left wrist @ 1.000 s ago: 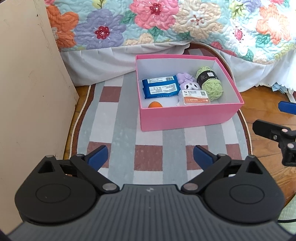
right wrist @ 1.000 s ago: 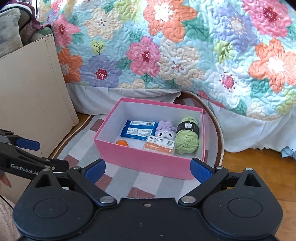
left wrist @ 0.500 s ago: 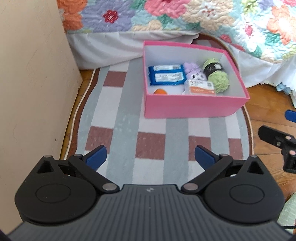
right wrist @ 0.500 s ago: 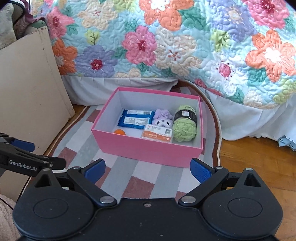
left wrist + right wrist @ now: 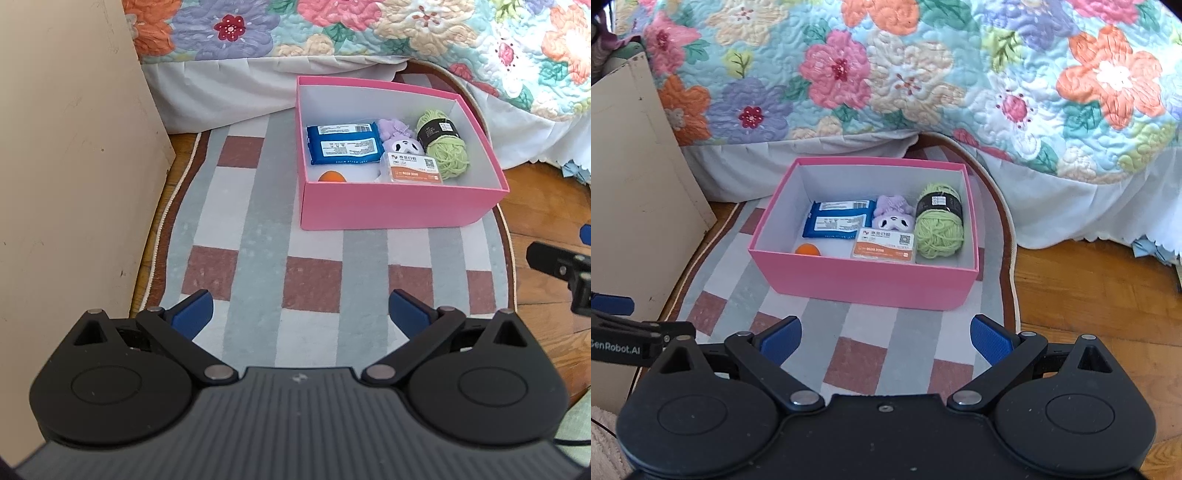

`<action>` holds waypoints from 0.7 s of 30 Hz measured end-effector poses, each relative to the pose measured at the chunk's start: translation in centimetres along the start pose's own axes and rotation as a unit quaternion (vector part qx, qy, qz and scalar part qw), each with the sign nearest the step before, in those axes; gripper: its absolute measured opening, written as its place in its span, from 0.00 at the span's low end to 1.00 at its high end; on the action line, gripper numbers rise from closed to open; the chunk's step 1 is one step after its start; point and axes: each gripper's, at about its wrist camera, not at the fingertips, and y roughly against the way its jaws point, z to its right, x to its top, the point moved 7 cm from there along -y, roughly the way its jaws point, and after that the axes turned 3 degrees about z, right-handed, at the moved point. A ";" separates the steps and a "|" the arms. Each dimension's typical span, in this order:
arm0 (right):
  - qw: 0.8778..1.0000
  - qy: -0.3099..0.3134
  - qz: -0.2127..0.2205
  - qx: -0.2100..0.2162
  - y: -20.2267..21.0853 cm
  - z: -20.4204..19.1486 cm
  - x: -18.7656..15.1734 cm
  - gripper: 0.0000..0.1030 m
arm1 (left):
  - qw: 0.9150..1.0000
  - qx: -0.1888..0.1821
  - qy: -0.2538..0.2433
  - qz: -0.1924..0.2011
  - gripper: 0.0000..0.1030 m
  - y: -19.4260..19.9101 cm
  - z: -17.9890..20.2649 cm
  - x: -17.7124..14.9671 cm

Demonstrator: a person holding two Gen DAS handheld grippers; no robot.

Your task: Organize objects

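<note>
A pink box (image 5: 391, 208) (image 5: 864, 277) stands on a checked rug. Inside lie a blue wipes pack (image 5: 343, 144) (image 5: 838, 219), a purple plush toy (image 5: 400, 138) (image 5: 892, 216), a green yarn ball (image 5: 445, 147) (image 5: 938, 225), an orange-and-white card case (image 5: 412, 170) (image 5: 884, 245) and an orange ball (image 5: 332, 177) (image 5: 808, 250). My left gripper (image 5: 301, 314) is open and empty over the rug, short of the box. My right gripper (image 5: 886, 336) is open and empty, also short of the box.
A floral quilt (image 5: 923, 74) with a white bed skirt hangs behind the box. A beige cabinet side (image 5: 66, 166) (image 5: 631, 184) stands at the left. The rug (image 5: 258, 236) lies on a wooden floor (image 5: 1089, 295). Each gripper shows at the other view's edge.
Both grippers have drawn back and shifted a little; the box sits further off in the left view. The box contents have not moved. Both stay open.
</note>
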 end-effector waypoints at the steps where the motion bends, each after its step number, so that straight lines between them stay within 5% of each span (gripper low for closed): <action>1: 1.000 -0.001 0.001 -0.002 0.0 0.1 0.0 0.97 | 1.000 0.000 -0.001 0.001 1.00 0.0 0.0 0.0; 21: 1.000 -0.013 -0.013 -0.016 -0.4 1.4 0.0 0.97 | 1.000 -0.003 -0.004 -0.012 1.00 -0.4 0.2 -0.2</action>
